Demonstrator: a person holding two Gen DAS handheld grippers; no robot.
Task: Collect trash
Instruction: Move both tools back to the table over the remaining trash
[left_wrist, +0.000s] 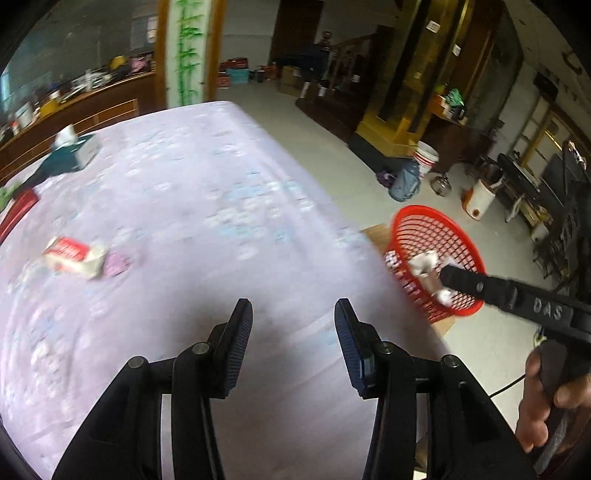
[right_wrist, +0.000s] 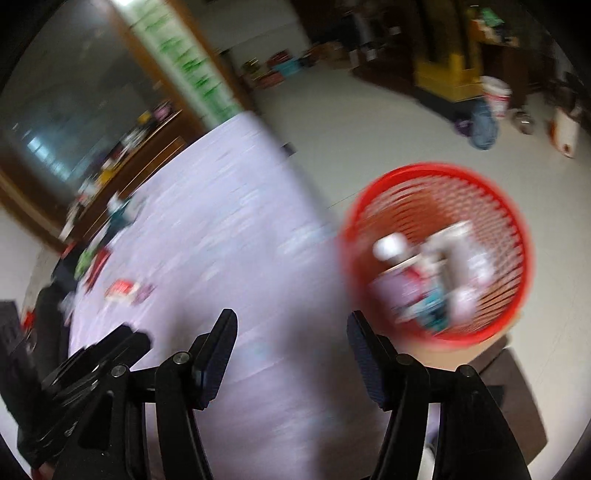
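A crushed red-and-white carton (left_wrist: 74, 256) and a small purple wrapper (left_wrist: 117, 263) lie on the lavender tablecloth (left_wrist: 207, 206), left of and beyond my left gripper (left_wrist: 293, 321), which is open and empty above the cloth. A red mesh basket (left_wrist: 417, 211) stands off the table's right edge with white and crumpled trash in it. One black finger (left_wrist: 465, 282) of the right gripper reaches over its rim. In the blurred right wrist view my right gripper (right_wrist: 291, 328) is open and empty, with the basket (right_wrist: 436, 168) ahead to the right and the carton (right_wrist: 120, 290) far to the left.
A teal tissue box (left_wrist: 74, 151) and a red flat item (left_wrist: 18, 208) sit at the table's far left. The basket rests on a brown box (left_wrist: 375, 236). On the floor beyond stand a white bucket (left_wrist: 426, 157) and a blue water jug (left_wrist: 406, 182). A hand (left_wrist: 543, 402) holds the right tool.
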